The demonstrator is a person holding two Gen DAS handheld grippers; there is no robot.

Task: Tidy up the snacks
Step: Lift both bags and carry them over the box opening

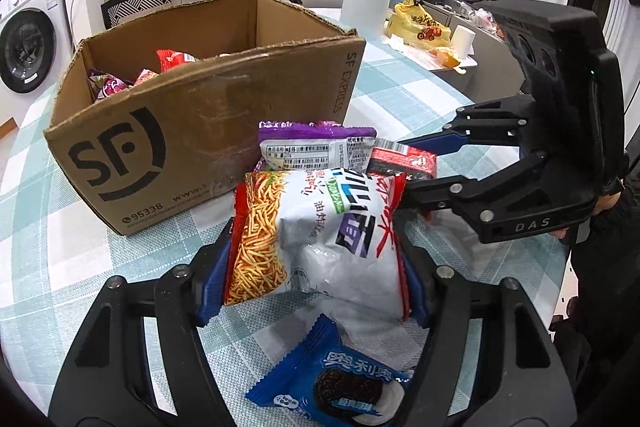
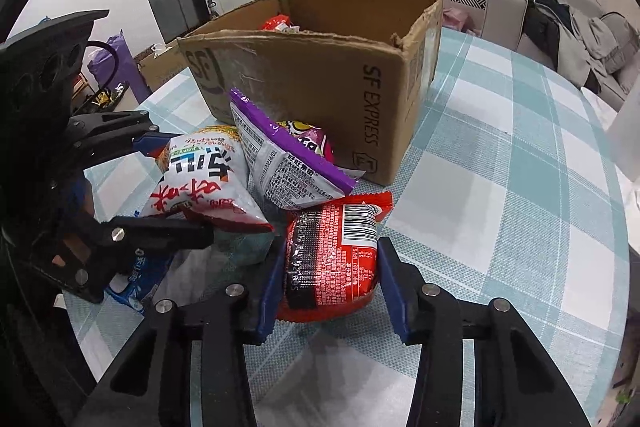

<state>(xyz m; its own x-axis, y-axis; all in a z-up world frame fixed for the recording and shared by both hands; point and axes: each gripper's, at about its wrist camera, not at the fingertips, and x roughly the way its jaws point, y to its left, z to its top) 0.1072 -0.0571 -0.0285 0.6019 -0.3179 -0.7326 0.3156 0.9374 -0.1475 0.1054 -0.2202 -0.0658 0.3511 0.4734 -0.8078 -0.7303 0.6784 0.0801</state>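
In front of the cardboard box (image 1: 208,99) on the checked bench (image 2: 500,195), the left claw (image 1: 316,267) clamps a white noodle-snack bag (image 1: 320,235); the right claw (image 2: 328,283) has closed on a red packet (image 2: 332,259) (barcode up), beside a purple packet (image 2: 292,163).

Snack count on the checked table

Outside the box lie four packets: one white noodle-snack bag (image 1: 320,239), one purple packet (image 2: 288,163), one red packet (image 2: 332,259) and one blue biscuit packet (image 1: 332,383). One cardboard box (image 1: 208,123) stands behind them, with at least three more packets (image 1: 140,77) showing inside.
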